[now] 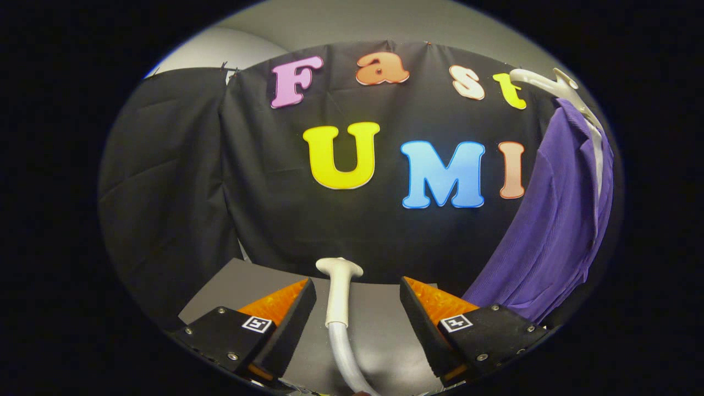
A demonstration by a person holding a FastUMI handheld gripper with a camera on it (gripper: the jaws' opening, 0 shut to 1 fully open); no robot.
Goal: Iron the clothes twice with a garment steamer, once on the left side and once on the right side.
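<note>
A white garment steamer (337,291) stands upright on the grey table (379,335), its head at the top and a pale hose (346,357) running down from the handle. It sits between the fingers of my gripper (357,313), closer to the left finger. The gripper is open and neither finger touches the steamer. A purple garment (555,220) hangs on a white hanger (550,82) to the right, beyond the right finger, in front of the black cloth wall.
The black cloth wall (220,192) closes off the back and the left side just behind the table's far edge. A pale room wall shows above the cloth.
</note>
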